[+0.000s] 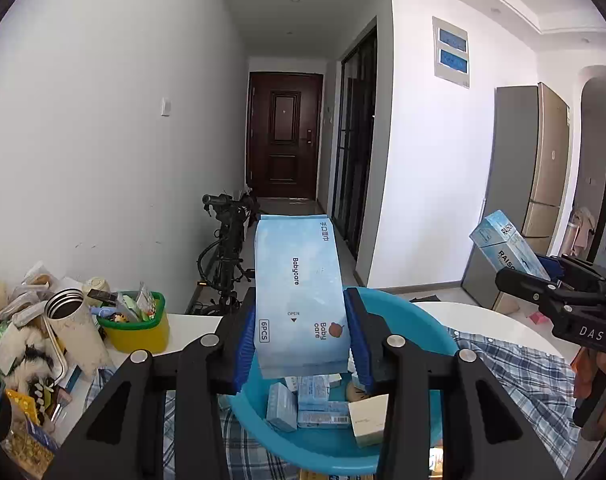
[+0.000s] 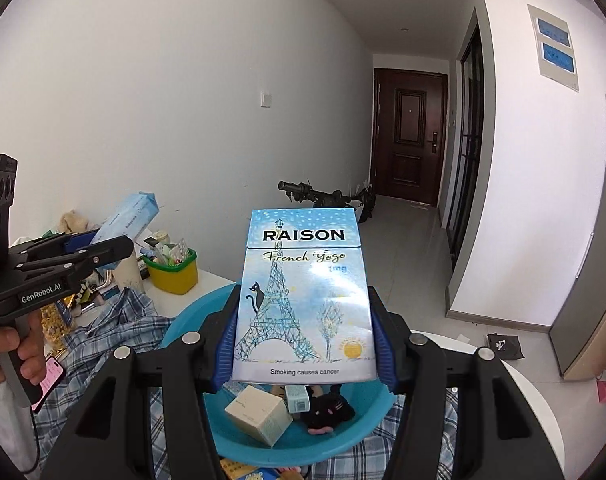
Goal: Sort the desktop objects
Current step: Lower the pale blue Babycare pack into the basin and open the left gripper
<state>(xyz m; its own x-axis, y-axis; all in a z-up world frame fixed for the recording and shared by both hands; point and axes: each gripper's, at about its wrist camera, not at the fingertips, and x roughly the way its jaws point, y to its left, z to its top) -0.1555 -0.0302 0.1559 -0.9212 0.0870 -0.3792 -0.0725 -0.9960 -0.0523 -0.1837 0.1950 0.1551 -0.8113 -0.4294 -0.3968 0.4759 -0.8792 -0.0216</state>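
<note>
My left gripper [image 1: 301,344] is shut on a light blue Babycare wet-wipe pack [image 1: 299,292] and holds it upright above a blue plastic basin [image 1: 419,320]. My right gripper [image 2: 303,344] is shut on a blue RAISON carton [image 2: 303,300] and holds it above the same basin [image 2: 183,324]. The basin holds several small boxes [image 1: 311,404], a cream cube box [image 2: 259,414] and a black plush cat [image 2: 329,410]. The right gripper and its carton [image 1: 507,246] show at the right of the left wrist view. The left gripper [image 2: 103,256] with its pack shows at the left of the right wrist view.
The basin sits on a plaid shirt [image 1: 519,372] over a white table [image 1: 487,314]. At the left stand a yellow-green bin [image 1: 139,328], a steel-rimmed tumbler [image 1: 73,320] and piled snacks and plush toys [image 1: 27,360]. A pink phone [image 2: 53,374] lies on the shirt.
</note>
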